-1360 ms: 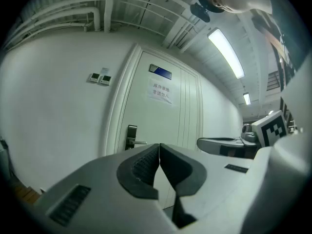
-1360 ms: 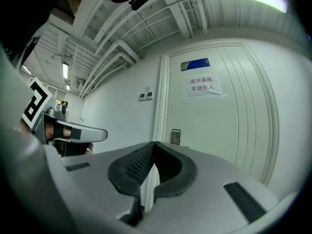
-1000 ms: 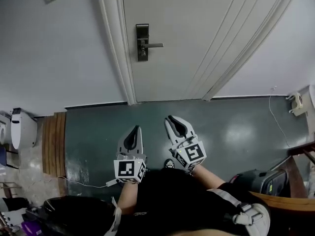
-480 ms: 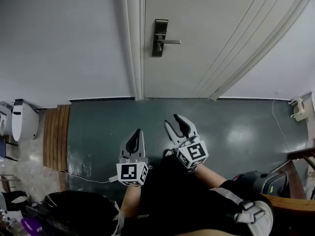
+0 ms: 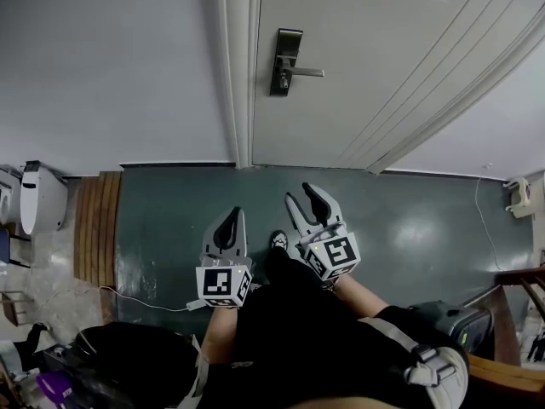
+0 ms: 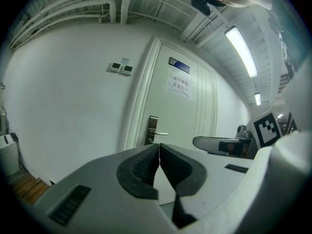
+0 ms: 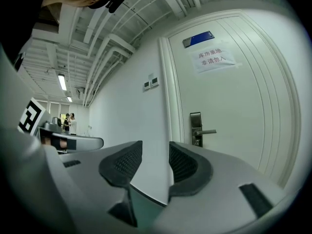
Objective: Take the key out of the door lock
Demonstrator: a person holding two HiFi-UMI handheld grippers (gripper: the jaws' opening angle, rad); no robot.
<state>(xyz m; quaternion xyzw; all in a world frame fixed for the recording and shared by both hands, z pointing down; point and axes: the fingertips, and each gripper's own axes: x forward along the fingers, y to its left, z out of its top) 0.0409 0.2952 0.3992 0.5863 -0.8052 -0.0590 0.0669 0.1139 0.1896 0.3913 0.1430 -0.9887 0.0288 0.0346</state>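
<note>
Approach step: key (image 7: 197, 141) sits in door lock (image 5: 287, 61), well apart from left tongs (image 5: 234, 216), pressed together, and right tongs (image 5: 302, 194), spread and empty; next move probably carries right tongs up to pinch it.

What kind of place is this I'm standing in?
Probably a corridor in an office or plant building: a closed white door with a lever lock, a paper notice taped on it, and bare pipes and strip lights along the ceiling.

Left grey plastic gripper (image 5: 232, 216), right grey plastic gripper (image 5: 304, 196), black ribbed pads (image 6: 141, 167) lining the jaws, white cube (image 5: 223, 285) with black square markers on each, black short-sleeved top (image 5: 298, 335), white shoe (image 5: 278, 240)
</note>
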